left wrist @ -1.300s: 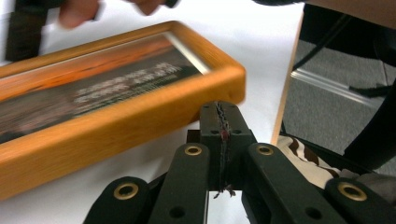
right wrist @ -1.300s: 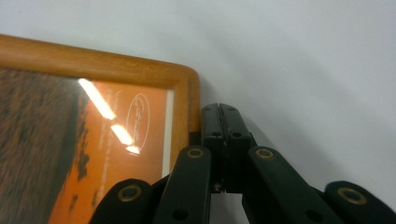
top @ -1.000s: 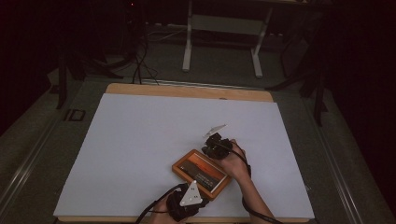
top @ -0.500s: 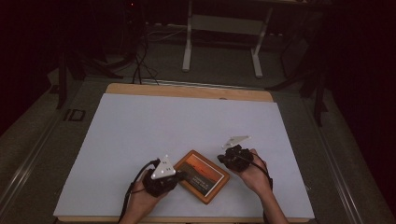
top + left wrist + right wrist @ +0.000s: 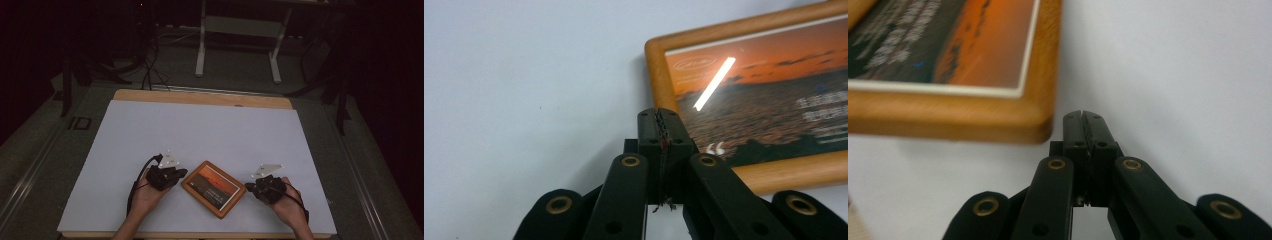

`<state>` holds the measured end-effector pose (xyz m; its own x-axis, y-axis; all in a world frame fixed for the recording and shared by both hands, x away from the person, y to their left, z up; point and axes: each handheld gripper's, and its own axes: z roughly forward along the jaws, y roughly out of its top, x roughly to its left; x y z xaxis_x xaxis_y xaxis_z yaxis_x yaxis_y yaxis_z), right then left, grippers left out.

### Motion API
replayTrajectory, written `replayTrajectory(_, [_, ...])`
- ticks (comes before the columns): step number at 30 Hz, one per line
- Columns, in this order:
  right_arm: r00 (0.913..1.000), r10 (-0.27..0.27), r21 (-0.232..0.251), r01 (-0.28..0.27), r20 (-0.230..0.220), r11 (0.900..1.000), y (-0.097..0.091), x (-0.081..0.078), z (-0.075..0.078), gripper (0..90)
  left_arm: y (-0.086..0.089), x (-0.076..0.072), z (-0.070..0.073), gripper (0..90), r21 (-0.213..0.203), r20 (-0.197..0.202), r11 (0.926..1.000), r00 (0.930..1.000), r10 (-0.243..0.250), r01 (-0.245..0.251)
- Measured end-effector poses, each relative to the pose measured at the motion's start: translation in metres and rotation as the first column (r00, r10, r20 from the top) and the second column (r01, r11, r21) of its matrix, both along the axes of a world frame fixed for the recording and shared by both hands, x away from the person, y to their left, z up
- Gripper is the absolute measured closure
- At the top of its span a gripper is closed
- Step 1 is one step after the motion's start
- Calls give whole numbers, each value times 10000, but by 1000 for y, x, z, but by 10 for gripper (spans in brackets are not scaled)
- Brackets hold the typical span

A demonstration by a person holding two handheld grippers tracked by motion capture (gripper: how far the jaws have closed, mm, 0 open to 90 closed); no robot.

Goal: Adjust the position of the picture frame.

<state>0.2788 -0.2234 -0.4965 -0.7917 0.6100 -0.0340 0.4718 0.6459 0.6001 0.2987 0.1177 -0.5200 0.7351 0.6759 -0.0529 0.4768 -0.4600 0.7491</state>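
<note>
High view: a picture frame (image 5: pixel 213 188) with an orange wooden border and a sunset print lies flat on the white counter (image 5: pixel 200 130), turned at a slant, near the edge closest to the person. A person's two hands come in from the bottom, one on each side of the frame. The left tool (image 5: pixel 181 173) sits just beside the frame's left corner, its tip aimed at the wood. The right tool (image 5: pixel 248 186) sits just beside the frame's right corner, aimed inward too. Placed like this, the two tools bracket the frame, likely to nudge or square it between them.

Left gripper view: the left tool (image 5: pixel 659 114) has its two black jaws pressed together with nothing between them. The tip reaches over the frame's (image 5: pixel 754 100) lower left part, at the edge of the print; whether it touches the glass I cannot tell. A bright streak of lamp light reflects off the glass.

Right gripper view: the right tool (image 5: pixel 1083 116) is likewise fully closed and empty. It points at bare counter (image 5: pixel 1173 75) just beside a rounded corner of the frame (image 5: pixel 973 120), with a narrow gap between them. Closed tips suit pushing, not gripping.
</note>
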Motion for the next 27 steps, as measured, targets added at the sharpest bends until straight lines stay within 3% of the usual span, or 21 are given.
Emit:
replayTrajectory(13, [9992,400,565,-400,10,9976,-6,-24,3,899,-5,3,-10,895,480,-240,9987,9995,-186,197])
replayTrajectory(25, [9993,341,964,-325,-152,9948,-7,-11,3,899,4,-9,-17,896,255,-637,9997,9980,-28,44])
replayTrajectory(27, [9997,223,860,-216,-80,9961,-5,-5,4,899,9,-20,-18,897,-15,-833,10000,9965,-7,6])
